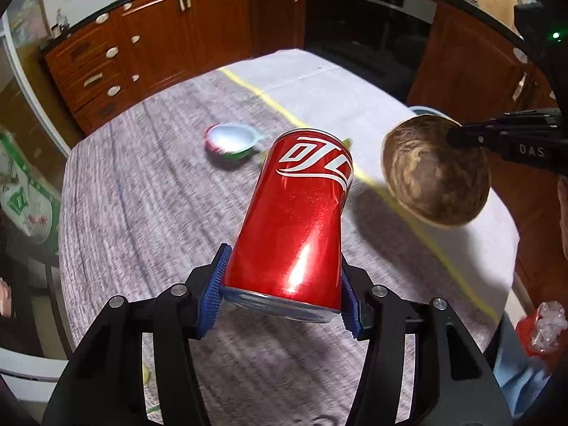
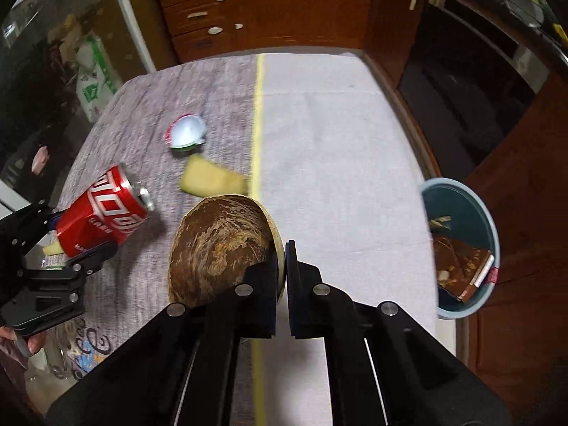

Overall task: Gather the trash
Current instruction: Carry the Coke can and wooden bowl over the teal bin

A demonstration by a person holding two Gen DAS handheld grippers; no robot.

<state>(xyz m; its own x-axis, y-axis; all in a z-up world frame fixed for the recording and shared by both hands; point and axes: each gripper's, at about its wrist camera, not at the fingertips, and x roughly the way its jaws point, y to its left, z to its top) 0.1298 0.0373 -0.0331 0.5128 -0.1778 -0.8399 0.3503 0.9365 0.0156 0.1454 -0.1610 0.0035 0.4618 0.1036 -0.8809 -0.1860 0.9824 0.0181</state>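
Observation:
My left gripper (image 1: 282, 284) is shut on a red soda can (image 1: 298, 220) and holds it tilted above the table; the can also shows in the right wrist view (image 2: 103, 213). My right gripper (image 2: 282, 269) is shut on the rim of a brown coconut shell half (image 2: 220, 245) and holds it above the table; the shell also shows in the left wrist view (image 1: 436, 174). A white foil cup lid (image 2: 186, 131) and a yellow rind piece (image 2: 213, 179) lie on the table. The lid also shows in the left wrist view (image 1: 230, 140).
A blue-grey trash bin (image 2: 461, 191) with trash inside stands beside the table's right edge. The table (image 2: 337, 124) has a grey cloth with a yellow stripe. Wooden cabinets (image 1: 159, 42) and an oven (image 1: 365, 28) stand behind. A second small yellow piece (image 2: 53, 248) lies under the can.

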